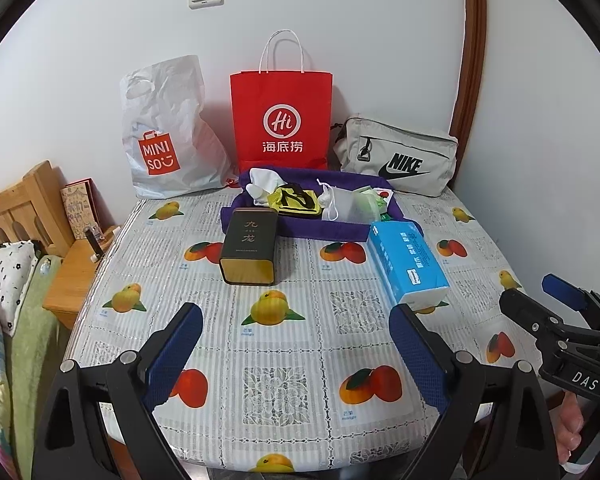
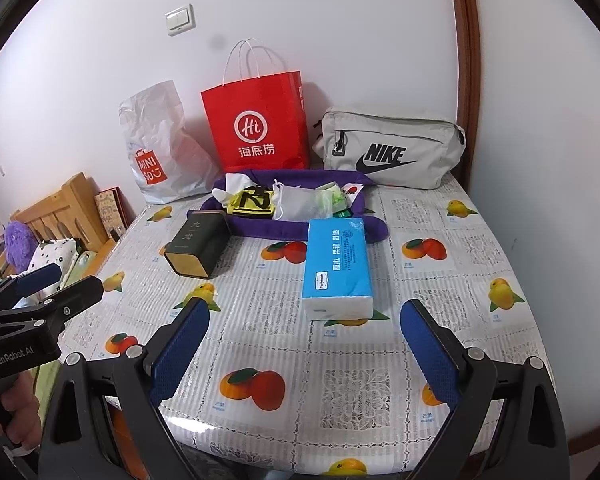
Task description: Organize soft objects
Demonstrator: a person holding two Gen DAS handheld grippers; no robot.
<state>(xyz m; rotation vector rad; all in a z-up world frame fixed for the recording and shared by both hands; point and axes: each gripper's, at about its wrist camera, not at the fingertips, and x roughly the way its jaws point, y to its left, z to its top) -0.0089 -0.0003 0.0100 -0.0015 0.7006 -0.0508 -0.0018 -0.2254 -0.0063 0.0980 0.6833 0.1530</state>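
1. Blue plastic film on the tissue pack [image 1: 408, 264], left wrist view: it lies flat on the table [image 1: 284, 360] at about 2 o'clock from my left gripper [image 1: 296, 354]. I judge it light, squashy and a little slick; best taken across its short width near the middle. Behind it, at 12 o'clock, the purple cloth [image 1: 300, 228] holds the small soft items: a yellow-black pouch [image 1: 296, 200] and a drawstring bag [image 1: 340, 204]. These should be limp; pinch a fold, not an edge.
2. Same view: the left gripper hovers low over the near table edge, jaws spread wide, nothing between them. The dark tin [image 1: 250, 248] at 11 o'clock looks rigid.
3. Right wrist view: the tissue pack [image 2: 336, 268] sits at 12 o'clock, near and almost square to my right gripper [image 2: 306, 354]. Jaws spread, empty, seemingly wider than the pack.
4. Same view: the left gripper [image 2: 46, 280] shows at 9 o'clock, held level by a hand [image 2: 20, 412].
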